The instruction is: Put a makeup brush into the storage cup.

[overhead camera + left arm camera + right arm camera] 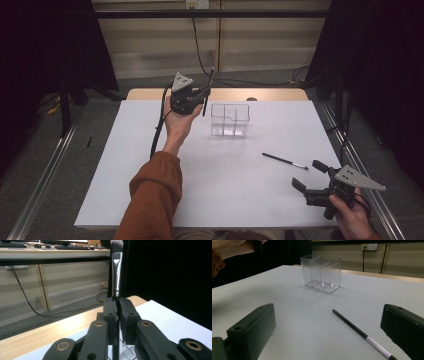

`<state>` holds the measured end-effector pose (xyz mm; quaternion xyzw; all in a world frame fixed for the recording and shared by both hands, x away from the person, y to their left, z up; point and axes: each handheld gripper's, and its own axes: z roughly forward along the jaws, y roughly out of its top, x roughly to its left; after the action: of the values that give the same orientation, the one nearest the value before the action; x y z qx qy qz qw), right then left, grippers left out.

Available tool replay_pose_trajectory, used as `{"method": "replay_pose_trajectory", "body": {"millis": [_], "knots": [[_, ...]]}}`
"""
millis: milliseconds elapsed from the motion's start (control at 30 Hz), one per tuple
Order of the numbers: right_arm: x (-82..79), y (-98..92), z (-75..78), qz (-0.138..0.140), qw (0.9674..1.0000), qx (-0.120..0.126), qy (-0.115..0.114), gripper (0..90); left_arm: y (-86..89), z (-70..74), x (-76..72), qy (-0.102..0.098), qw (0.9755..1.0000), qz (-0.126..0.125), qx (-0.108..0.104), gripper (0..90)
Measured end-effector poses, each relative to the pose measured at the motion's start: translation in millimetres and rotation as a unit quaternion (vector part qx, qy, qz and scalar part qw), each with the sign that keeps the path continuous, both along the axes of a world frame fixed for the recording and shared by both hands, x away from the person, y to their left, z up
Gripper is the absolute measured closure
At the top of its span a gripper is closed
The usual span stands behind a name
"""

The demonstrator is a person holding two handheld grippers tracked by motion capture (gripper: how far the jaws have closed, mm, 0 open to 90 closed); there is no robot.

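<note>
My left gripper (202, 95) is raised over the far left of the white mat, just left of a clear divided plastic box (230, 120). It is shut on a black makeup brush (207, 90), which it holds nearly upright. In the left gripper view the silver ferrule and dark bristles of this brush (117, 275) rise from the closed jaws of the left gripper (118, 302). A second thin black brush (285, 161) lies flat on the mat. My right gripper (308, 174) stands open just short of it at the near right. The right gripper view has that brush (359, 333) between the spread jaws of the right gripper (329, 315), and the clear box (322, 272) beyond.
The white mat (150, 175) covers most of a wooden table (150, 94) whose far edge shows bare. Metal rails (45, 170) run along both sides of the table. Cables (250, 80) trail on the floor behind, with dark curtains at both sides.
</note>
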<state>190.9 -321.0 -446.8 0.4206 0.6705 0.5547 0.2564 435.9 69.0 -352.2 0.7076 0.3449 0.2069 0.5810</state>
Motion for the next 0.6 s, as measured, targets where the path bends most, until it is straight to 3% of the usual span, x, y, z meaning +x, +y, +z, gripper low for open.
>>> {"method": "replay_pose_trajectory", "body": {"millis": [333,600], "knots": [[0.0,0.3,-0.1,0.001,1.0000,0.000,0.000,0.0,-19.5,7.6,5.2,-0.011,0.9998,-0.007,0.011,84.2],[-0.3,0.2,-0.2,0.003,1.0000,0.000,0.001,0.0,-32.6,6.7,10.0,-0.009,0.9999,-0.012,0.005,84.2]]}}
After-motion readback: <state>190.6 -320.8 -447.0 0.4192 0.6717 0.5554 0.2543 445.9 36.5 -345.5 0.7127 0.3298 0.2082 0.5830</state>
